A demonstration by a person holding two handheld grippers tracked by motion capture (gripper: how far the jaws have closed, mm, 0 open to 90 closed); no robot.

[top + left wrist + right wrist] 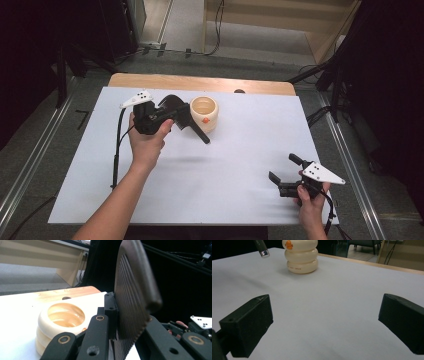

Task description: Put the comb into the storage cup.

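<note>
My left gripper (176, 116) is shut on a black utensil (200, 134) with a ribbed, paddle-like head (135, 285). It holds the utensil just left of a cream cup (204, 112) built like three stacked rings with an orange mark. The utensil's handle slants down past the cup's front, and its silver-capped tip (262, 250) hangs above the table. In the left gripper view the cup (62, 317) stands open-topped and looks empty. My right gripper (284, 168) is at the near right of the table, open, with nothing between its jaws (324, 322). The cup (300, 256) is far ahead of it.
A white sheet (225, 165) covers the table, with a wooden strip (200, 82) bare along the far edge. Cables trail from both grippers. Dark stands and floor rails flank the table on both sides.
</note>
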